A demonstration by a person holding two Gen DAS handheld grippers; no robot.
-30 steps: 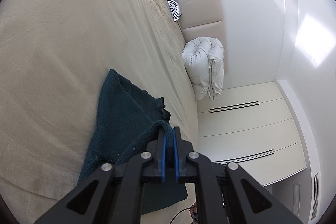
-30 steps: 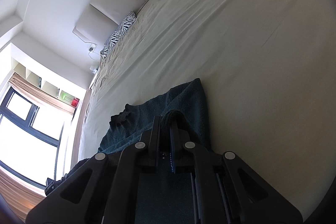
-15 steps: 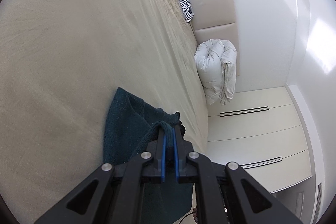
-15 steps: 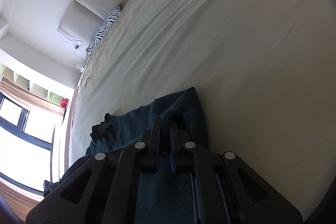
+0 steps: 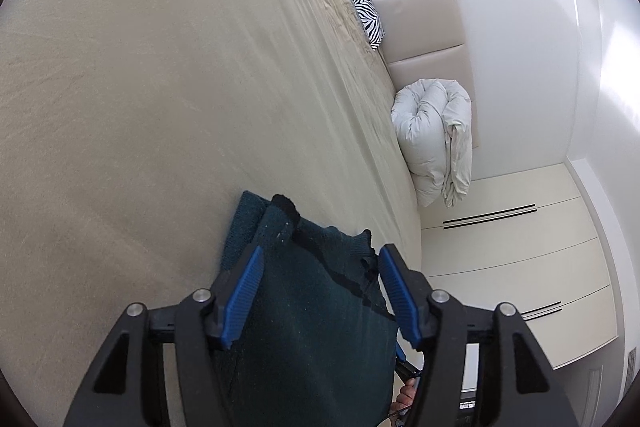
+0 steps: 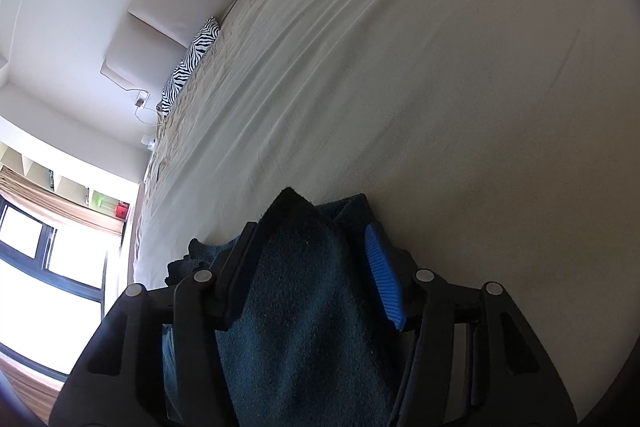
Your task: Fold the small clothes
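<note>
beige bed sheet (image 5: 160,107) | padded headboard (image 5: 412,7) | white wardrobe (image 5: 520,267)

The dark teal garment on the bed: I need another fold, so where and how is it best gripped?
Probably pinch the dark teal garment at its raised far corner, coming in low from the bed's near edge. That corner peaks up off the beige sheet, so a pad could slide under. Both the left gripper and right gripper are opening, cloth lying between the pads.

No legible text or labels
</note>
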